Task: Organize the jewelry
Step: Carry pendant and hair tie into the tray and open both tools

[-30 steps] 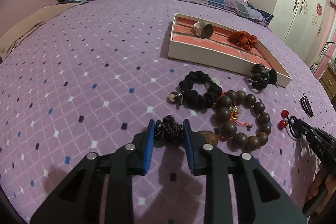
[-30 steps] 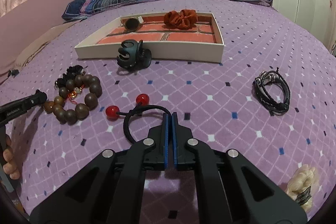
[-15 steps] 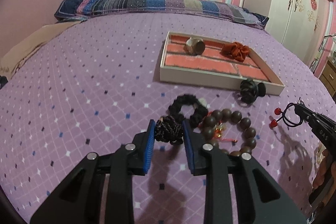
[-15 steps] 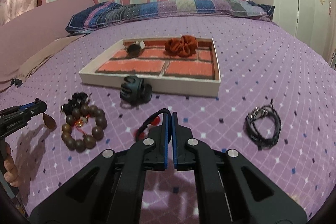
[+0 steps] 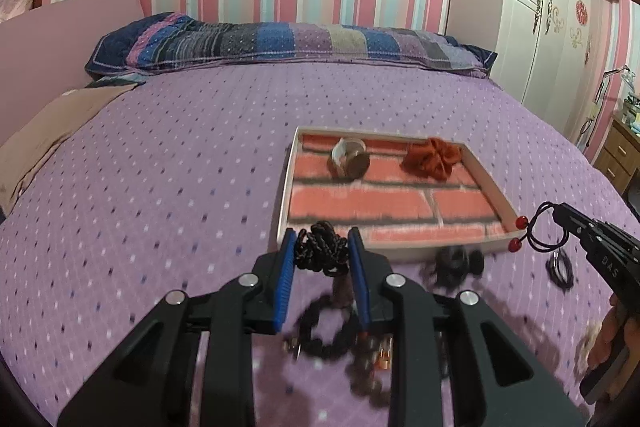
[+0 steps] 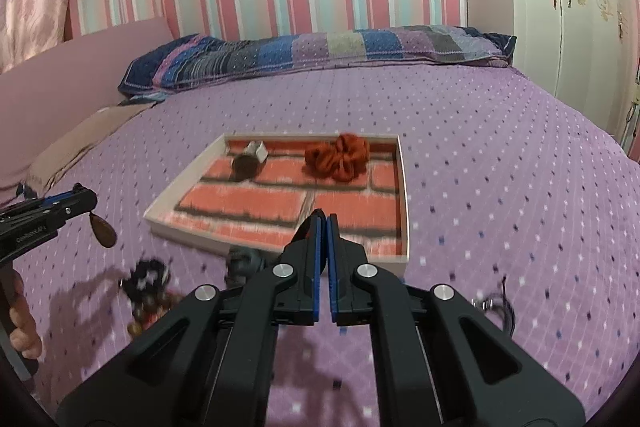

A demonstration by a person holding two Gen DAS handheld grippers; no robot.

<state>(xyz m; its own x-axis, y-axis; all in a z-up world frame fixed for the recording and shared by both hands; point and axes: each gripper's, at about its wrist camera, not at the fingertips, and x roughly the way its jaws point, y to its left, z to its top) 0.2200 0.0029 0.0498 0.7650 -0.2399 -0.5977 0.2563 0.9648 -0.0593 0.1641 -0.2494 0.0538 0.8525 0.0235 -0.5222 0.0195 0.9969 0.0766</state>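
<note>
Two loads ride airborne: your left gripper (image 5: 322, 253) jaws pinch a black braided cord bundle (image 5: 320, 251), your right gripper (image 6: 322, 223) jaws, fully closed, apparently hold a black elastic with red beads (image 5: 534, 235); lower both gently inside the shallow white brick-lined tray (image 5: 285, 195).

On the purple quilted bedspread (image 5: 160, 167) lies a shallow white tray with brick-patterned lining (image 5: 285, 195); inside it (far end) a pale wristwatch (image 5: 349, 163) sits left of a rust-orange fabric scrunchie (image 5: 432, 161); a striped patchwork pillow (image 5: 280, 41) lies behind.

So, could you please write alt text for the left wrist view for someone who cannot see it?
The left tongs grip a black braided cord above a purple bedspread, facing a brick-patterned tray holding a rust scrunchie. At right, the right tongs hold a red-beaded hair tie.
</note>
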